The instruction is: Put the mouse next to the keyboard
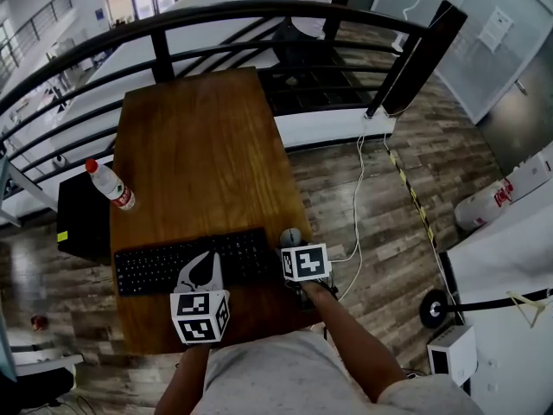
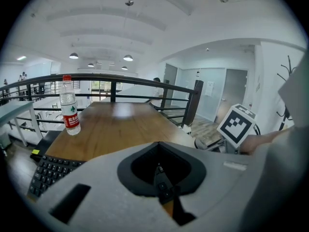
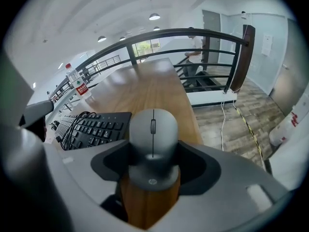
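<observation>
Head view: brown wooden table [image 1: 207, 137] carries long black keyboard [image 1: 173, 266]; clear plastic water bottle with red cap [image 1: 110, 184] at left edge. Small grey computer mouse [image 1: 290, 235] just beside keyboard's right end, in right gripper [image 1: 294, 249]. Left gripper [image 1: 200, 266] above keyboard.

Left gripper view: jaws nearly together, holding nothing; keys visible below.

Right gripper view: jaws pressed against mouse's sides, keyboard close at left.

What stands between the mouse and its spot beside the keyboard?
Nothing visible does. The mouse sits between the jaws of the right gripper, close to the right end of the keyboard, with only bare table between them.
</observation>
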`<state>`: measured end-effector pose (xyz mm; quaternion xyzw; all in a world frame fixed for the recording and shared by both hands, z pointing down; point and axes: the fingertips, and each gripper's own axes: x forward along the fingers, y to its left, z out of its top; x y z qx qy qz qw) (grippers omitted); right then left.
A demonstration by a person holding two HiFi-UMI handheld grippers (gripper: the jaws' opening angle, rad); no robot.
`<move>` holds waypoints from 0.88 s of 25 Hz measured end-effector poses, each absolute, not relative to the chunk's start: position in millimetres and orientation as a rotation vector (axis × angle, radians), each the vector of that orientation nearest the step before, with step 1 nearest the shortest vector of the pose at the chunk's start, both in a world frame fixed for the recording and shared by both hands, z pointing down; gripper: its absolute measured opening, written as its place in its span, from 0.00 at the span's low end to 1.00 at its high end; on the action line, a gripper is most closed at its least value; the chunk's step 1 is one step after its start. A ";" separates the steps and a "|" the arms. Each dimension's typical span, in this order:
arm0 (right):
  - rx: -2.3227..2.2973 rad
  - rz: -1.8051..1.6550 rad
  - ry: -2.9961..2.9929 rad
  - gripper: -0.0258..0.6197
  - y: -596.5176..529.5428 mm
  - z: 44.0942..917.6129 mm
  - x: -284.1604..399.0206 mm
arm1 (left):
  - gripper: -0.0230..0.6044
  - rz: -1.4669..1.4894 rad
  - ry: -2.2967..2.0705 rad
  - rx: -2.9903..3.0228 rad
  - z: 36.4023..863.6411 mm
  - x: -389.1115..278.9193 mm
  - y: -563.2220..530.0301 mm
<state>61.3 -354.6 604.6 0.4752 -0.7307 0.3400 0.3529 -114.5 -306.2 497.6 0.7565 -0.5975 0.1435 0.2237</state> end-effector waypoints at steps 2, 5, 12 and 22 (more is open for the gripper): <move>1.229 0.888 -1.886 0.51 -355.9 606.4 60.4 | 0.03 0.398 -1.654 2.082 497.9 -115.8 -305.9; 1.232 0.887 -1.888 0.51 -359.2 607.9 58.9 | 0.03 0.396 -1.665 2.071 500.0 -119.2 -306.5; 1.248 0.848 -1.883 0.51 -360.8 613.5 58.9 | 0.03 0.398 -1.669 2.062 500.9 -119.9 -308.8; 1.268 0.805 -1.926 0.52 -361.6 615.3 56.5 | 0.03 0.407 -1.659 2.063 504.4 -120.4 -312.6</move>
